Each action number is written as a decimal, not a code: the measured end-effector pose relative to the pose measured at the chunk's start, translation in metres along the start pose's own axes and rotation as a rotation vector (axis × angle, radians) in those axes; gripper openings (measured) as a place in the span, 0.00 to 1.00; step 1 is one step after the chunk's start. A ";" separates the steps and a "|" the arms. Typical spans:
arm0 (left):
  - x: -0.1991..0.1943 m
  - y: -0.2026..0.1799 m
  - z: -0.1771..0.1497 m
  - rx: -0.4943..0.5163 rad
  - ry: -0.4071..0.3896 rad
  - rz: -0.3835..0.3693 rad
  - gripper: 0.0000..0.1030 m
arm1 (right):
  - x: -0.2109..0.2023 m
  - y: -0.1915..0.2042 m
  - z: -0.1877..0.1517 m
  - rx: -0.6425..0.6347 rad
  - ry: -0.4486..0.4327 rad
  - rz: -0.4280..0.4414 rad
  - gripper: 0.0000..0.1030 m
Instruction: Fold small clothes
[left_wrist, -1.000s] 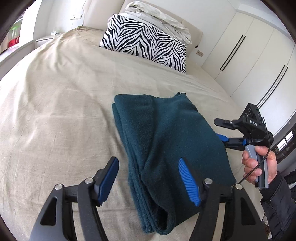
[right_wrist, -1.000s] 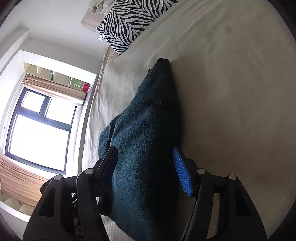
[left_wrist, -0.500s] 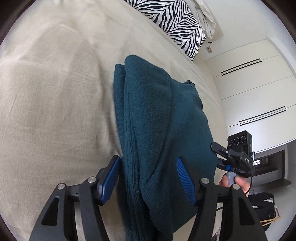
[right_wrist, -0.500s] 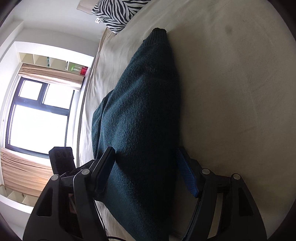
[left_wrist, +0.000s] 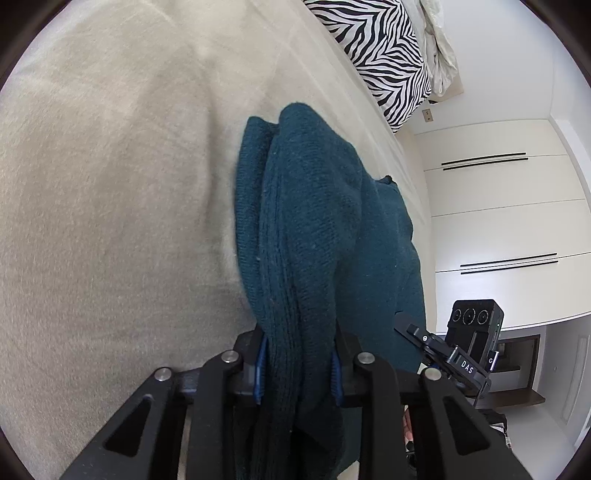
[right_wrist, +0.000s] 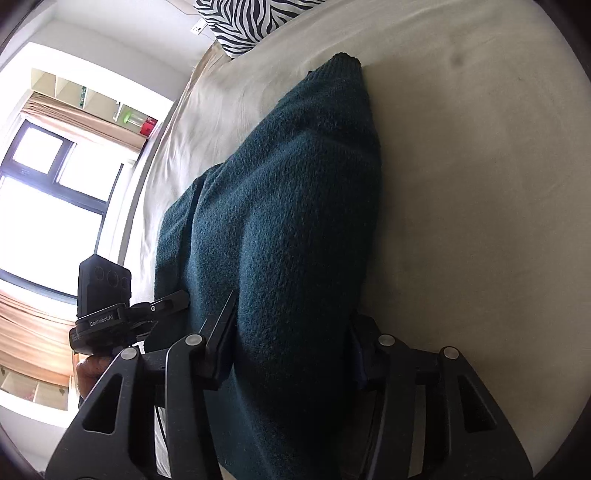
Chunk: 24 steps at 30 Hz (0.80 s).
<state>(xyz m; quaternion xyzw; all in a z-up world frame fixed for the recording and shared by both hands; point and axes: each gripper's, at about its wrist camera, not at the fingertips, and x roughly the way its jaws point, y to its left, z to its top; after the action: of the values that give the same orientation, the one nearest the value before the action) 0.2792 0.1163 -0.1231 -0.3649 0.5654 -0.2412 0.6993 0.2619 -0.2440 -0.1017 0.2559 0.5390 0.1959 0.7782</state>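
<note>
Evidently folded teal garment (left_wrist: 314, 229) on bed (left_wrist: 110, 184), jaws closing on it

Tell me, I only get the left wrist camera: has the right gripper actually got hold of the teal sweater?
Observer: Yes. In the right wrist view the right gripper has a thick fold of the teal sweater between its fingers, pads pressing on it; its jaws have just been closing.
Operator: What is the bed like past that side of the sweater?
Observer: Bare beige bedcover, with one small dark mark further up.
Operator: And the room on the other side?
Observer: A dark-framed window, with open shelves above it.
</note>
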 end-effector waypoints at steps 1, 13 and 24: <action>-0.002 -0.001 0.000 0.002 -0.002 0.001 0.27 | -0.002 0.005 -0.001 -0.013 -0.011 -0.013 0.41; -0.037 -0.025 -0.003 0.074 -0.052 0.022 0.26 | -0.028 0.043 -0.006 -0.062 -0.089 0.021 0.38; -0.071 -0.016 0.011 0.129 -0.101 0.123 0.26 | 0.003 0.085 0.003 -0.047 -0.088 0.121 0.38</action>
<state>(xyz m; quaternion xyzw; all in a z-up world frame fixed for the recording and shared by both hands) 0.2735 0.1623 -0.0659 -0.2955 0.5340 -0.2148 0.7625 0.2630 -0.1752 -0.0518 0.2780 0.4830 0.2438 0.7937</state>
